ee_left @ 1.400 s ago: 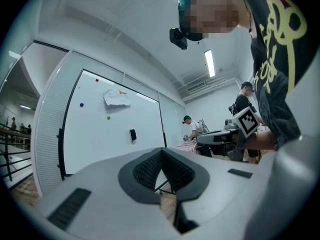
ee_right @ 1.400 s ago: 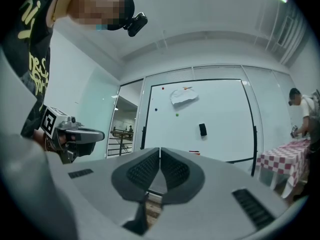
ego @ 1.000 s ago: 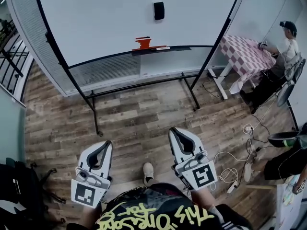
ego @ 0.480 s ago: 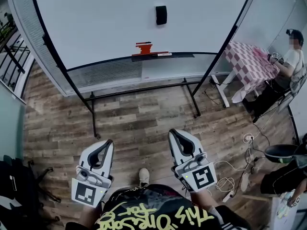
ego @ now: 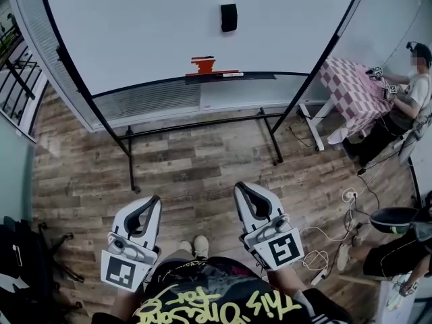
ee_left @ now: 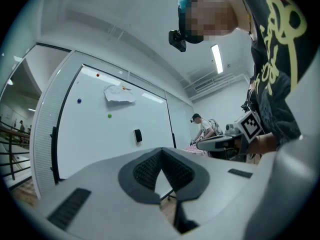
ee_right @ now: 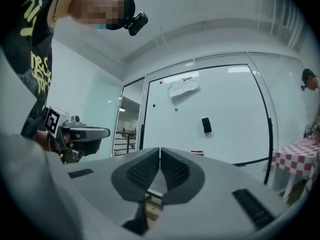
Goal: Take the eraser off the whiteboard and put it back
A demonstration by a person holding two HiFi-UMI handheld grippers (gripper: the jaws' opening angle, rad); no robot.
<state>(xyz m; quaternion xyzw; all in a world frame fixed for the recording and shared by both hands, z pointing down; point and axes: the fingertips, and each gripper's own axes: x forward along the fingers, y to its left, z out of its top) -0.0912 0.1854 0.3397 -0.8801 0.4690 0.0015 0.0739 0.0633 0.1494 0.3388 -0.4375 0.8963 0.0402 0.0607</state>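
Note:
A black eraser (ego: pixel 229 17) clings to the whiteboard (ego: pixel 148 39), above its tray; it also shows as a small dark block, the eraser (ee_left: pixel 138 135), and the eraser (ee_right: pixel 206 125), in both gripper views. My left gripper (ego: pixel 151 204) and right gripper (ego: pixel 244 190) are held low over the wooden floor, well short of the board, both pointing at it. Each has its jaws closed together with nothing between the pads.
The board's tray (ego: pixel 256 75) carries a red object (ego: pixel 203 65) and a marker. Black stand legs (ego: pixel 128 160) spread over the floor. A checked table (ego: pixel 351 86) with a seated person (ego: pixel 405 93) is at the right. Cables (ego: pixel 324 241) lie at the lower right.
The whole view has drifted slightly as I step toward the whiteboard; both grippers stay shut and side by side, edging forward a little.

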